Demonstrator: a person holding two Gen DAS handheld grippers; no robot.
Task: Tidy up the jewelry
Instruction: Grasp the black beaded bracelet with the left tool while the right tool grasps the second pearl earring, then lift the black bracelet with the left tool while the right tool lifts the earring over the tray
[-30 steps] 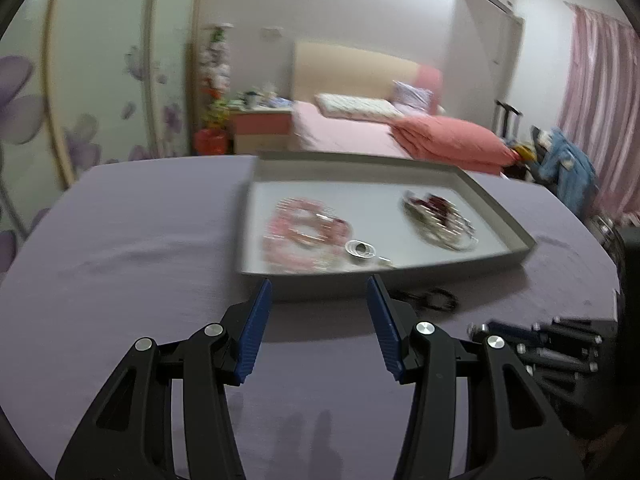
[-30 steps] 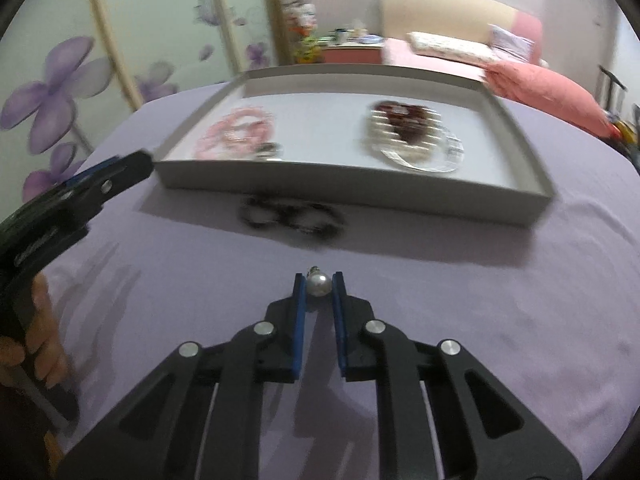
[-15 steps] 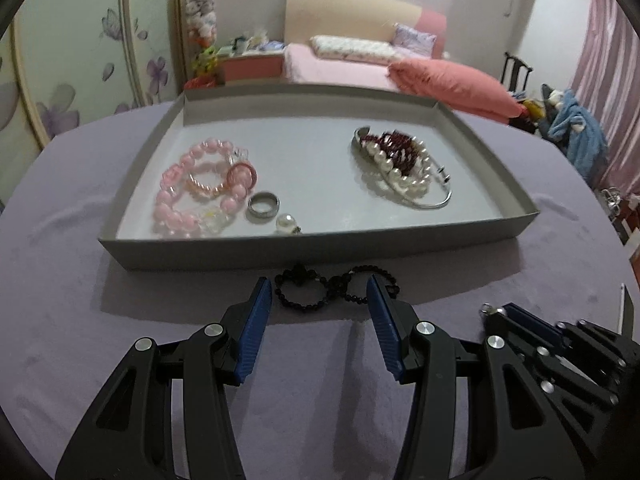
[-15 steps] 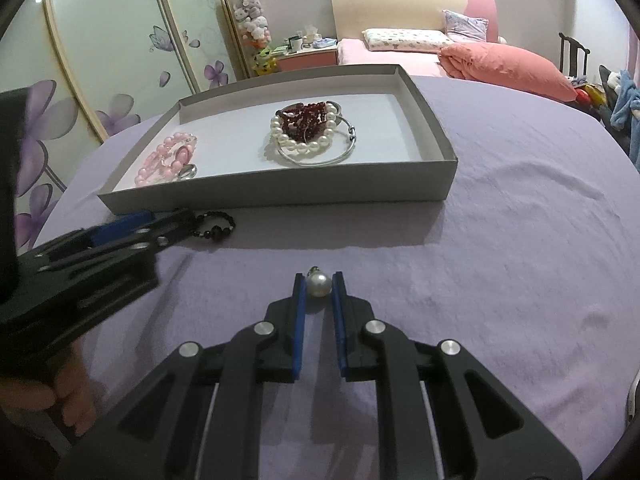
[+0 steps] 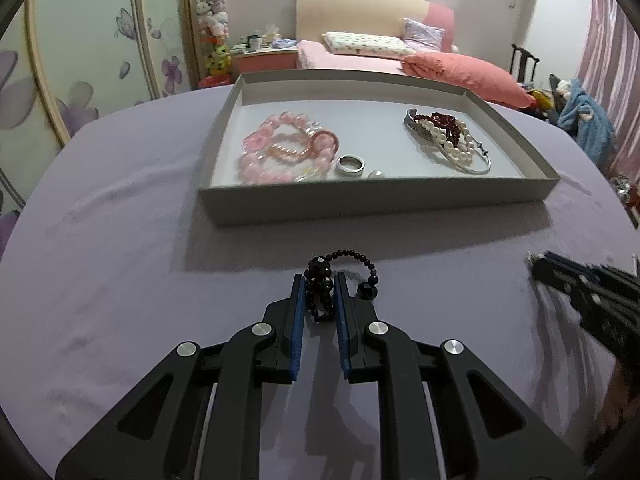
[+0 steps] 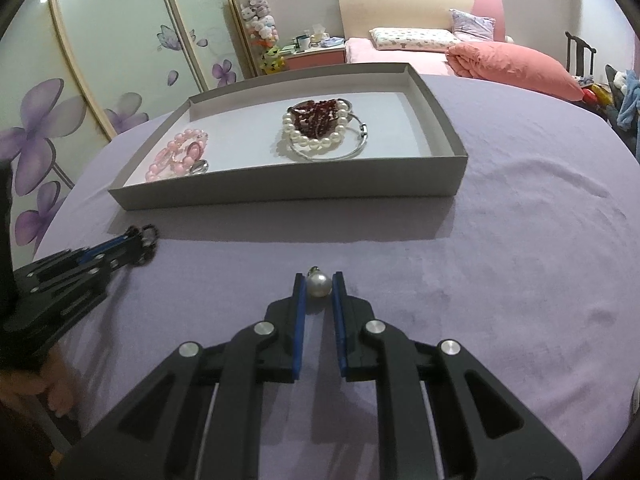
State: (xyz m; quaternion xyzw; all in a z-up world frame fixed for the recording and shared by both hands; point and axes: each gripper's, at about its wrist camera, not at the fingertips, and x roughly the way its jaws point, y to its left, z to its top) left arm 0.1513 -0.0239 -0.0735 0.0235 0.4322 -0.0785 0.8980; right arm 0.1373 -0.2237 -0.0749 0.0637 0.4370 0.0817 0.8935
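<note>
Progress check: mostly done, two pieces left outside the tray (image 5: 376, 202).

Already in the tray: pink bracelets (image 5: 286, 152) at the left end, a ring (image 5: 350, 164) and a small pearl (image 5: 375, 175) just beside them near the front wall; at the right end a pearl strand (image 5: 450, 142) piled with dark red beads (image 5: 438, 122) and a silver bangle (image 5: 472, 164).

Left on the purple desk (image 5: 120, 264), in front of the tray:
- Black bead bracelet (image 5: 320, 292). Left gripper (image 5: 319, 294) has just been closing; its pads now clamp one bunched loop, the other loop hangs out to the right. Looks like it rests on or barely off the cloth, can't tell which.
- Pearl earring (image 6: 319, 285). Right gripper (image 6: 319, 292) is pinched on it, near the cloth and well short of the tray's front wall.

Both grasps look secured, so what remains, as I read it: carry each over the front wall and release. The tray's middle is bare, room for both. Bracelet grip only has one loop, so the dangling end may snag the wall on the way in.
</note>
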